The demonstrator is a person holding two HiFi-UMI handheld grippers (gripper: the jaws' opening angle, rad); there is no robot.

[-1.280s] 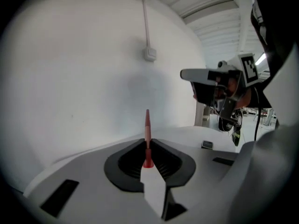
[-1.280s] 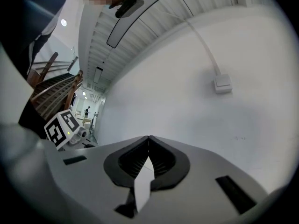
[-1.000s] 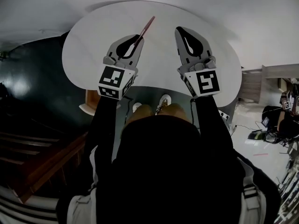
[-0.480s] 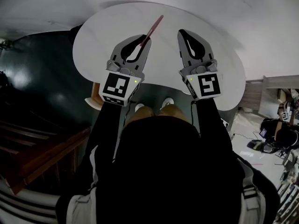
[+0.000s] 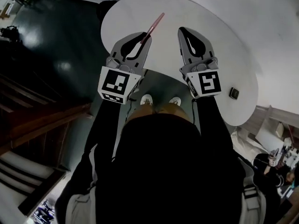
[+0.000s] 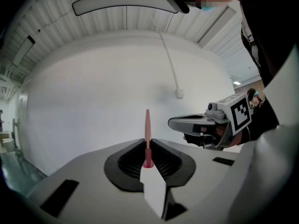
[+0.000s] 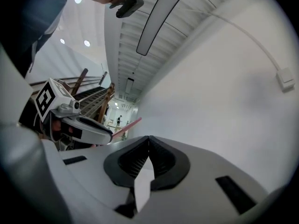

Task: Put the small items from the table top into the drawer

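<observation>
Pink stick (image 5: 153, 26) pinched in fingers of left gripper (image 5: 141, 40) over white tabletop (image 5: 219, 55); fingers of right gripper (image 5: 183, 33) pressed together, empty; small dark item (image 5: 234, 93) lying near tabletop edge.

Small black object (image 5: 234, 93) lies on table (image 5: 219, 45), rightward.

Head view: steeply down from above onto the round white worktop (image 5: 224, 55). Gripper views: close, level along each one's own jaws. Both share the plain white wall (image 6: 93, 101).

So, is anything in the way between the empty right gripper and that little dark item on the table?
Nothing visible does: only bare white table lies between the right gripper and the small dark item.
</observation>
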